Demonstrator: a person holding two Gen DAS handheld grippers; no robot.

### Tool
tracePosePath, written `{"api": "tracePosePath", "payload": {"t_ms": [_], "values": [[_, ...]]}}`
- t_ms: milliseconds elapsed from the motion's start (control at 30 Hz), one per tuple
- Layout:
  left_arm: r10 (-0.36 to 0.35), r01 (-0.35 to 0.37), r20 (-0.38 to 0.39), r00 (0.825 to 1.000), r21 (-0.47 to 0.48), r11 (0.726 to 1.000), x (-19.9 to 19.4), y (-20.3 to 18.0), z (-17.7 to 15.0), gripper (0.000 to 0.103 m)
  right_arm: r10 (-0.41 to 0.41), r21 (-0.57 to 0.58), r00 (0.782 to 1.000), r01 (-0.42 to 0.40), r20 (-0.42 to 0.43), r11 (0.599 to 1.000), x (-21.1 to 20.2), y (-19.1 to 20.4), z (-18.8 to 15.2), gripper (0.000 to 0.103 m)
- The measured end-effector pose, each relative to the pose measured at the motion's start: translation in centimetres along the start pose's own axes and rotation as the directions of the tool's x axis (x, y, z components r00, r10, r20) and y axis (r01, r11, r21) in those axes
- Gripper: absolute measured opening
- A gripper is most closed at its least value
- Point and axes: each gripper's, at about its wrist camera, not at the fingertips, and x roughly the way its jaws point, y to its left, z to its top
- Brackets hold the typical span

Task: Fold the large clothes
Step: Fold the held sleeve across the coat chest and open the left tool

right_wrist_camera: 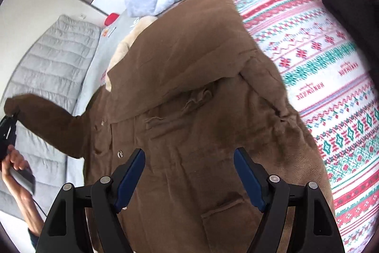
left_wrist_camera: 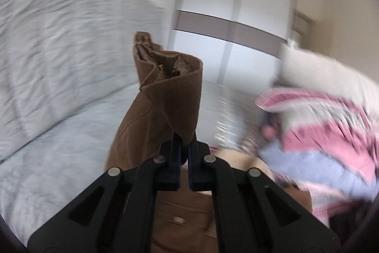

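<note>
On patterned blanket (right_wrist_camera: 331, 77): one brown coat (right_wrist_camera: 189, 98); left gripper (left_wrist_camera: 184, 136) pinching cuff (left_wrist_camera: 175, 87).

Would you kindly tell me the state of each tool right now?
Left tool: closed on the coat sleeve.
Right tool: open, empty, above the coat.

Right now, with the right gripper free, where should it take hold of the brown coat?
Probably the right sleeve, folded across the brown coat, near the patterned blanket. Come from above: the coat lies flat there. The left gripper already clamps the other cuff; the right gripper hangs open.
</note>
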Motion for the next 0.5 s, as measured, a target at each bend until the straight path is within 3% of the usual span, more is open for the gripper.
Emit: {"api": "tracePosePath", "payload": {"t_ms": [167, 300, 500], "values": [[-0.077, 0.088, -0.095, 0.992, 0.115, 0.989, 2.9, -9.8, -5.9, 0.005, -0.009, 0.031, 0.999, 0.008, 0.036, 0.999, -1.6, -1.3, 0.6, 0.078], [-0.093, 0.121, -0.208, 0.974, 0.125, 0.985, 6.4, -13.8, -11.1, 0.005, -0.015, 0.059, 0.998, 0.011, 0.061, 0.998, -2.7, -2.6, 1.0, 0.078], [-0.043, 0.118, -0.318, 0.947, 0.222, 0.968, 9.5, -16.8, -18.5, 0.006, -0.037, 0.069, 0.998, 0.033, 0.059, 0.997, -3.3, -3.6, 1.1, 0.078]]}}
